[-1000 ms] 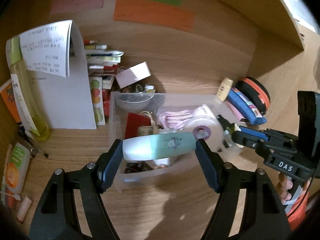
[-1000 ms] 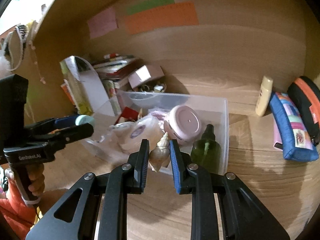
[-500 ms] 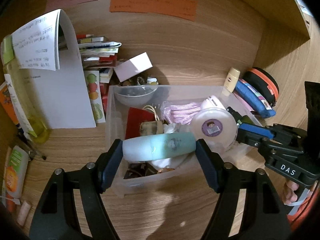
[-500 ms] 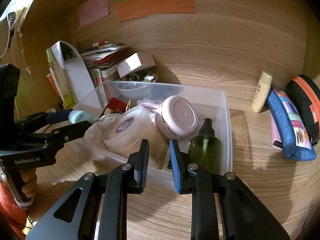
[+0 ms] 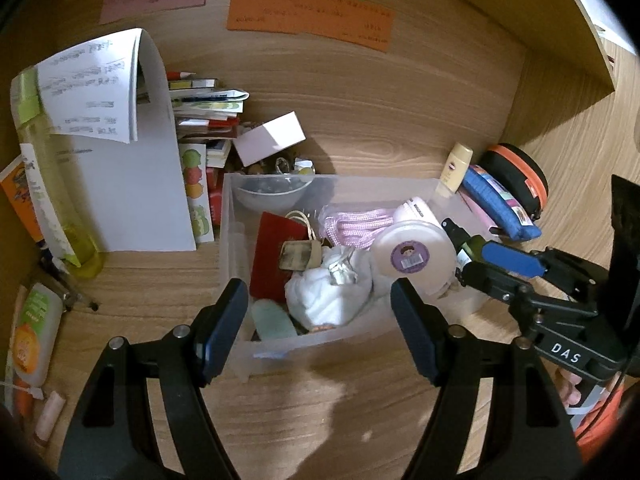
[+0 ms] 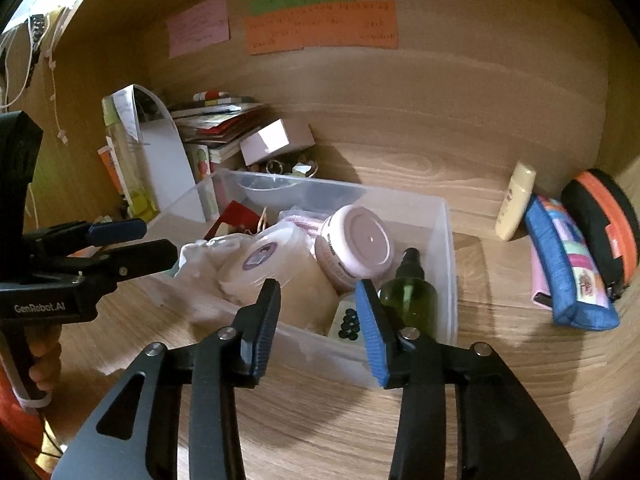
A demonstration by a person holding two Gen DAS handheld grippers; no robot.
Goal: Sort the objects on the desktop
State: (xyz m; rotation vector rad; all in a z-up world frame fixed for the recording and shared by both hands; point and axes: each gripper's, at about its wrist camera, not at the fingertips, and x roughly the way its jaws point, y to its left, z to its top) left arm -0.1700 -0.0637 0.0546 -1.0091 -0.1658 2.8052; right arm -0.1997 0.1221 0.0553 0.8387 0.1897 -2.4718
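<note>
A clear plastic bin [image 5: 320, 344] [image 6: 448, 248] sits on the wooden desk, full of small items. The mint-green tube [image 5: 272, 320] lies inside it at the near left corner. My left gripper [image 5: 320, 316] is open and empty just above the bin's near wall. My right gripper [image 6: 316, 316] is open and empty at the bin's near right side, over a green spray bottle [image 6: 412, 300]. A pink-lidded jar [image 6: 360, 244] and a round white container [image 5: 412, 256] also lie in the bin. The shell is not visible.
A bent white paper [image 5: 132, 184], a yellow-green bottle [image 5: 52, 200] and stacked booklets [image 5: 204, 108] stand at the back left. A small cream bottle [image 6: 516, 200], a blue pouch [image 6: 568, 272] and a black-orange case [image 6: 604, 220] lie right of the bin.
My left gripper opened and the mint tube dropped into the bin. My right gripper opened and no longer holds the shell.
</note>
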